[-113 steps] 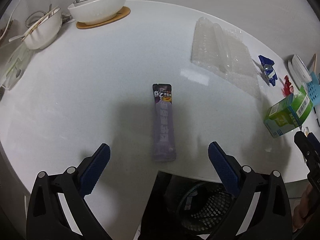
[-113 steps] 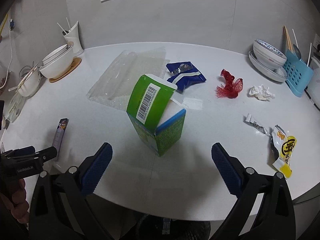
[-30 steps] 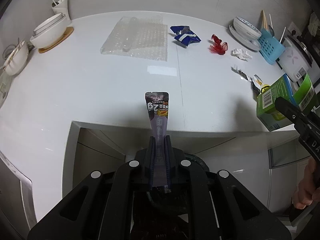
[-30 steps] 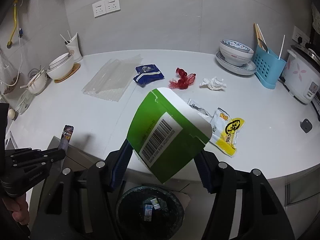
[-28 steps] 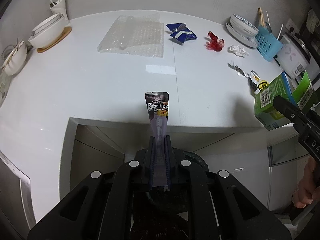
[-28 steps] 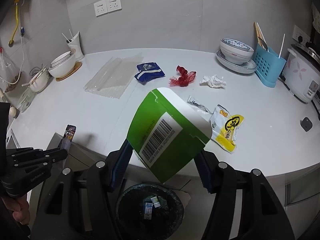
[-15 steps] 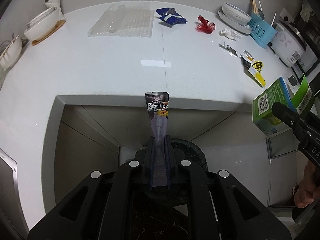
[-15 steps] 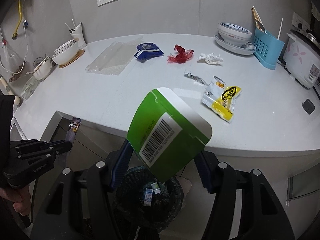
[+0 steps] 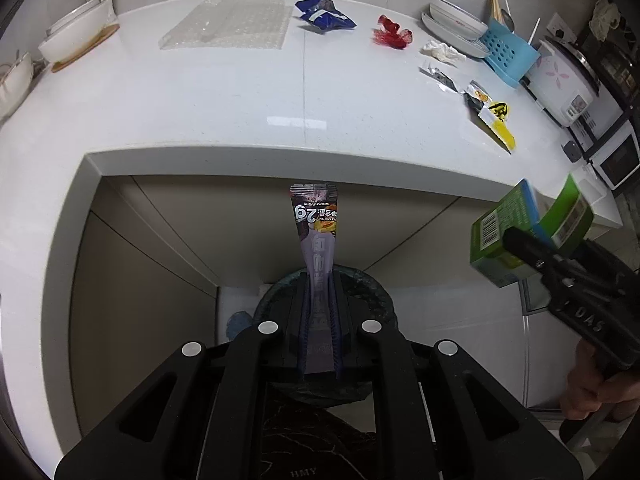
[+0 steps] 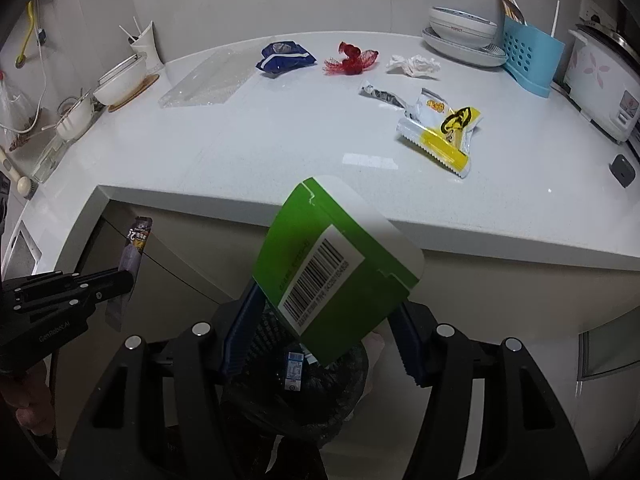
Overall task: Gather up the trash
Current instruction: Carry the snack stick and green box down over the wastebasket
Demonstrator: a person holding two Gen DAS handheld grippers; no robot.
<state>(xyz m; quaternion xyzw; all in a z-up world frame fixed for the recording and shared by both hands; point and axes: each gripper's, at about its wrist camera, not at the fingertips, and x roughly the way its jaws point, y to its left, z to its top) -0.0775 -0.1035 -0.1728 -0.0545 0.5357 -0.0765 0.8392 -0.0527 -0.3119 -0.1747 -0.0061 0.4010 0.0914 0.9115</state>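
Note:
My left gripper point(image 9: 319, 280) is shut on a long purple snack sachet point(image 9: 316, 224), which sticks up from between the pads. It hangs in front of the counter's edge, over a dark bin point(image 9: 372, 284) on the floor. My right gripper point(image 10: 320, 312) is shut on a green carton point(image 10: 332, 264) with a barcode, flap open, held above the same bin point(image 10: 320, 392). From the right wrist, the sachet point(image 10: 134, 252) and left gripper point(image 10: 120, 280) show at the left. The carton point(image 9: 520, 236) shows at the right in the left wrist view.
On the white counter point(image 10: 280, 128) lie bubble wrap point(image 10: 208, 80), a blue wrapper point(image 10: 286, 58), red netting point(image 10: 352, 60), crumpled tissue point(image 10: 414, 65), a silver wrapper point(image 10: 380, 94) and a yellow packet point(image 10: 444, 132). Bowls, a blue utensil holder point(image 10: 528, 56) and a rice cooker point(image 10: 600, 80) stand along the back.
Both grippers have come away from the counter and sunk below its edge, each still shut on its item. The bin now lies right under them.

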